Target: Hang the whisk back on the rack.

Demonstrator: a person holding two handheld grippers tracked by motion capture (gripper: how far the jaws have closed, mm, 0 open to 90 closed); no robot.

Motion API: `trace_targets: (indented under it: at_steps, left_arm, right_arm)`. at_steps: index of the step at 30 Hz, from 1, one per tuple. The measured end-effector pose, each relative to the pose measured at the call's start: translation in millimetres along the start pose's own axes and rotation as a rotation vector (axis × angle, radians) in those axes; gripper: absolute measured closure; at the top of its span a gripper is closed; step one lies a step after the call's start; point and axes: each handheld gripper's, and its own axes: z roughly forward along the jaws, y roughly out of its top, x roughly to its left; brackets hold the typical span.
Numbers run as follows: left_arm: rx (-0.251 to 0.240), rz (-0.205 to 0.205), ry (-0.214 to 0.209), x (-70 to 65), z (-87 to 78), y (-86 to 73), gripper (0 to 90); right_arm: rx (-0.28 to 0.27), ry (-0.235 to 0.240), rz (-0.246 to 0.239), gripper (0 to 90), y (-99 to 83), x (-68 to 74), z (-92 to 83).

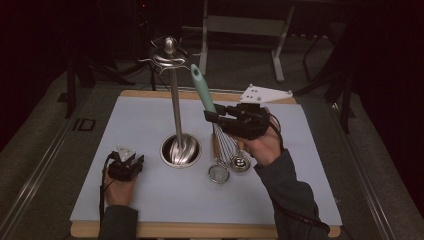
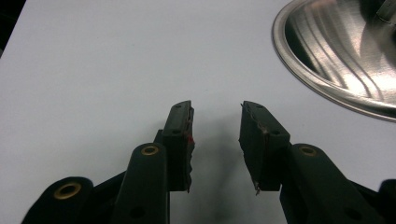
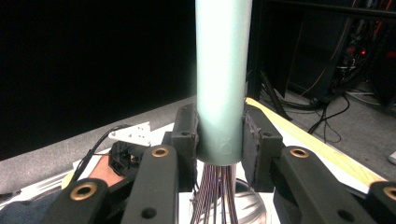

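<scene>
While clamped in right tongs (image 3: pixel 219 135) | whisk (image 1: pixel 206 97) near-upright (handle topmost)

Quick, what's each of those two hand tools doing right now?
Left tool: open, nothing between its jaws, resting by the steel stand base.
Right tool: closed on the whisk, gripping its mint green handle.

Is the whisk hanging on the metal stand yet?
Not yet. The right gripper has clamped the teal-handled wire whisk and holds it upright above the table. The steel hook stand has nothing hanging on it. A small mesh strainer lies on the grey mat, untouched.
</scene>
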Motion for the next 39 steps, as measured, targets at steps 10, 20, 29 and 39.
trace_targets:
  at_steps: [10, 20, 29, 39]
  left_arm:
    - [0.000, -0.001, -0.002, 0.2, 0.1, 0.0, 64.6]
    - [0.000, -0.002, -0.002, 0.2, 0.1, 0.0, 64.6]
    - [0.000, -0.004, -0.002, 0.3, 0.0, 0.0, 64.7]
    - [0.000, -0.004, -0.002, 0.2, 0.2, 0.0, 64.6]
  right_arm:
    - [0.008, 0.044, 0.020, 69.5, -1.8, -7.5, 18.3]
    - [0.029, 0.072, -0.013, 69.5, -1.2, -2.1, 36.3]
    - [0.048, 0.069, -0.011, 69.4, 3.2, -1.3, 60.8]
    - [0.089, 0.027, -0.040, 61.3, 0.8, -1.9, 65.4]
